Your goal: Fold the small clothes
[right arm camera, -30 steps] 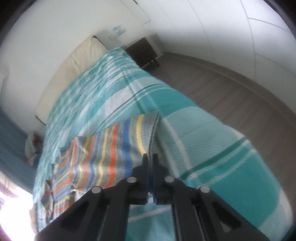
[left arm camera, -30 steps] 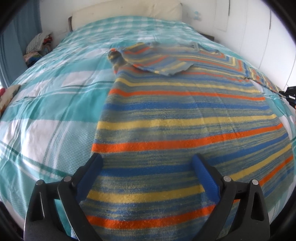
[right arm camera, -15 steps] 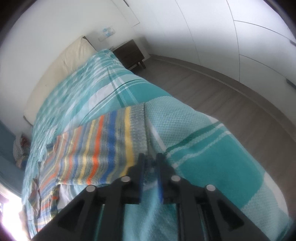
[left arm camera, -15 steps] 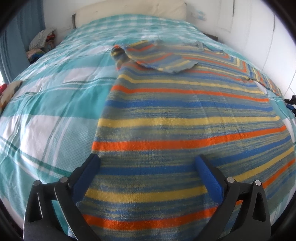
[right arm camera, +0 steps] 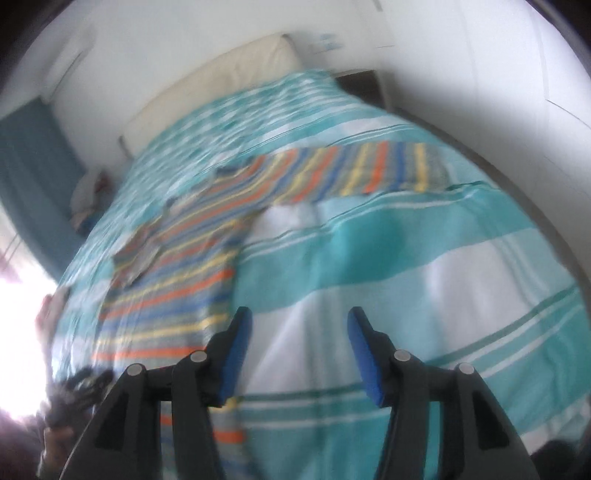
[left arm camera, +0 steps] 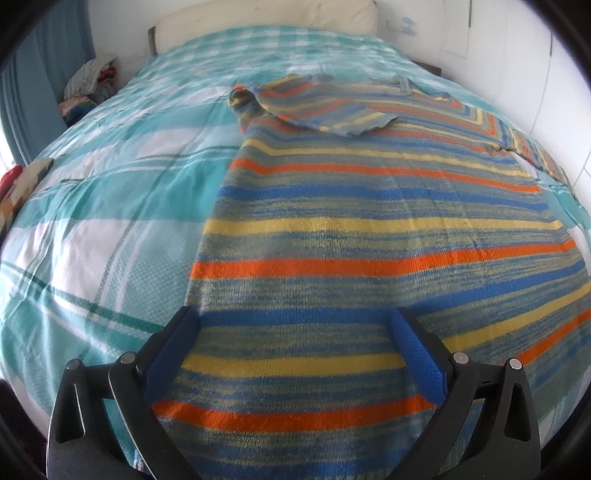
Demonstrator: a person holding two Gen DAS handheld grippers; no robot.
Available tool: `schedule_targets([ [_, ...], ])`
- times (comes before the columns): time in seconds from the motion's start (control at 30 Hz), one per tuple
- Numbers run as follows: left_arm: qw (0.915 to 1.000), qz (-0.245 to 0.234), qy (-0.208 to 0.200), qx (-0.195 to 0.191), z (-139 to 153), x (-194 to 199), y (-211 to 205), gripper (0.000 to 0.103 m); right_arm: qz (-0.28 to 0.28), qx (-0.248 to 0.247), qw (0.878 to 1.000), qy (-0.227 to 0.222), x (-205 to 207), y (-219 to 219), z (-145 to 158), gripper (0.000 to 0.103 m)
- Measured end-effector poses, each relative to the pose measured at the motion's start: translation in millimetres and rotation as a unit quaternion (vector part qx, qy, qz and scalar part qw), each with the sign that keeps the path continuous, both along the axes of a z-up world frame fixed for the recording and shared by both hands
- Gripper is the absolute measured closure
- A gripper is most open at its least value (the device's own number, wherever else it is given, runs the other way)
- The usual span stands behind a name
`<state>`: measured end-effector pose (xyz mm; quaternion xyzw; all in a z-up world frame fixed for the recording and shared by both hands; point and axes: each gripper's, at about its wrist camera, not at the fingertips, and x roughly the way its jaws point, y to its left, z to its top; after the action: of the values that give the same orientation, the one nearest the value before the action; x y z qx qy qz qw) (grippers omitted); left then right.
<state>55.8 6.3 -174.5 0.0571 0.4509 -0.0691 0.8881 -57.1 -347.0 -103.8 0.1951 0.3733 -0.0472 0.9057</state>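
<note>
Open bedspread [left arm camera: 103, 221] fills the left of the left wrist view and the lower right of the right wrist view, the sweater [left arm camera: 369, 236] lying flat mid-frame, with only a clothes pile [left arm camera: 88, 88] and headboard [left arm camera: 258, 14] at the top.

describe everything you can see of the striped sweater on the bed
The striped sweater looks knitted, with orange, yellow and blue bands on a blue-grey ground. It lies flat on the teal plaid bedspread, hem nearest the left tongs, which hover open over it. One sleeve is folded across the chest; the other sleeve stretches straight out toward the bed's edge. The right tongs are open and hold nothing. That view is blurred.
</note>
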Motion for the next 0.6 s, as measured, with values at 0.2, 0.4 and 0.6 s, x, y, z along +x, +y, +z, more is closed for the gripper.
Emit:
schedule_targets([
  [0.2,0.9988,-0.041,0.019,-0.019,37,-18,25,0.002,0.171,-0.012,0.985,0.031,9,107,-29,0.050],
  [0.4,0.9928,-0.082,-0.080,-0.035,135,0,55,0.001,0.173,-0.057,0.982,0.050,-3,110,-51,0.050],
  [0.6,0.9696,-0.221,-0.102,0.028,140,74,-32,0.001,0.165,-0.067,0.983,0.041,-4,109,-53,0.048],
])
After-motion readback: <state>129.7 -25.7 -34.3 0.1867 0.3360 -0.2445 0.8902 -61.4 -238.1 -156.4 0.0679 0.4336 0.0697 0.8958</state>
